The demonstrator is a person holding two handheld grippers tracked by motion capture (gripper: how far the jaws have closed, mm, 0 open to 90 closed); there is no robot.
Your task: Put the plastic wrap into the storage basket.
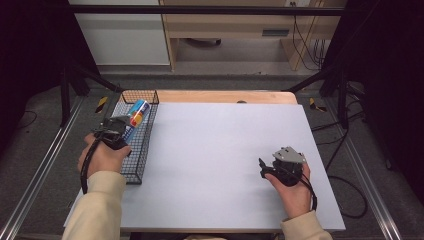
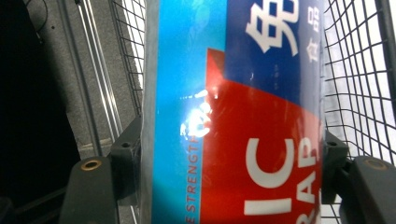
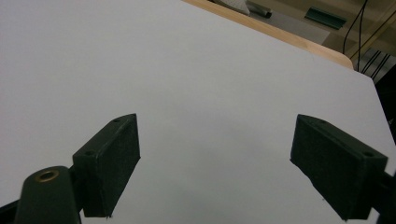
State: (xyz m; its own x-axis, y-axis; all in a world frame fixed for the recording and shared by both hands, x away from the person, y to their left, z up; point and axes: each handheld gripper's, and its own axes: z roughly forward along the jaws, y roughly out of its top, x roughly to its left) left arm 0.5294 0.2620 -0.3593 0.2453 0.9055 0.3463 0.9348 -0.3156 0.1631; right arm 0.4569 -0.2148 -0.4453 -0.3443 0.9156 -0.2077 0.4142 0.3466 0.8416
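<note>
A shiny blue and red box with white letters [image 2: 233, 112] sits between the two black jaws of the left tongs [image 1: 122, 126], and both jaws press on its long sides, so these tongs are closed tight on it. In the high view the box is over the far part of the long black wire basket [image 1: 142, 150], which lies along the left edge of the big white worktop [image 1: 210, 150]. One end of the box points up and away. I cannot tell if the box touches the basket floor. The wrap on the box looks smooth and glossy, so I think it could slip. The box looks light and a bit soft, like thin card, so a hard squeeze may dent it. Holding it across the middle of its long sides looks like the best spot. The right tongs [image 1: 267, 167] rest low over the bare worktop, well apart from the basket, with jaws wide open and nothing in them.
</note>
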